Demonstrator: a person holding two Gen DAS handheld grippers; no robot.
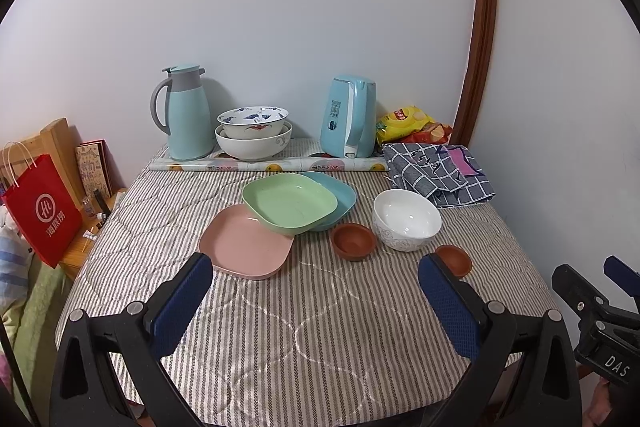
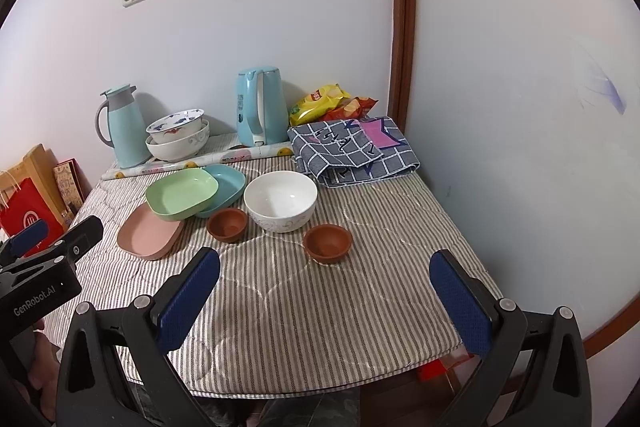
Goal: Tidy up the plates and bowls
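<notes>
Both grippers, left (image 1: 316,291) and right (image 2: 325,289), gape wide, empty, above the table (image 2: 320,307); plates (image 1: 288,205) overlap beside bowls (image 1: 406,219).

Pink plate (image 1: 246,247) partly under green plate (image 1: 290,201), which covers most of blue plate (image 1: 340,193); lower stacked bowl's (image 1: 256,145) interior hidden; red bag (image 2: 24,215) cut by left gripper (image 2: 44,251).
</notes>
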